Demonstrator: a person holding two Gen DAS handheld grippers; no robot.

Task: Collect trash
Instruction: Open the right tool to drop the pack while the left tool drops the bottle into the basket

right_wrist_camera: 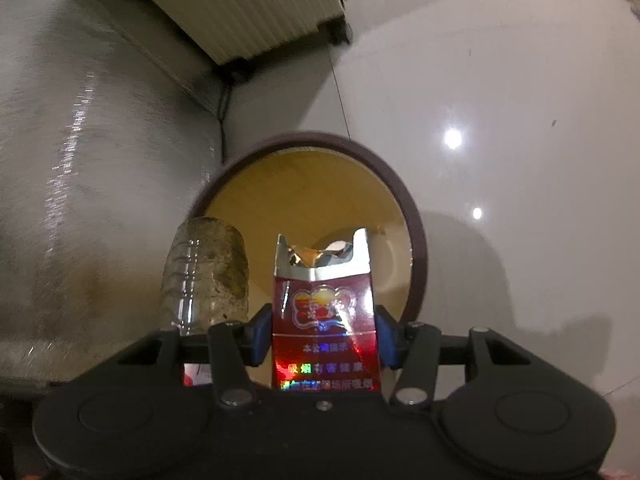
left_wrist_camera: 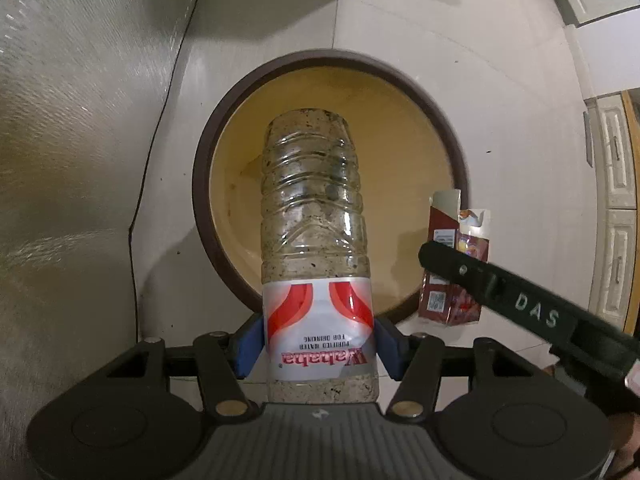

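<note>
already clamped: left gripper (left_wrist_camera: pixel 318 350) pinching a dirty, empty plastic water bottle (left_wrist_camera: pixel 314 216) across its label band, base pointing down over the yellow trash bin (left_wrist_camera: pixel 448 128). right gripper (right_wrist_camera: pixel 320 340) squeezing an open red cigarette pack (right_wrist_camera: pixel 324 320) at mid-body, also above the bin's mouth, just beside the bottle. both likely light; bottle thin-walled, crushable and slick, so best held at the stiffer labelled waist; pack soft cardboard, easily dented, best gripped on its narrow sides.
</note>
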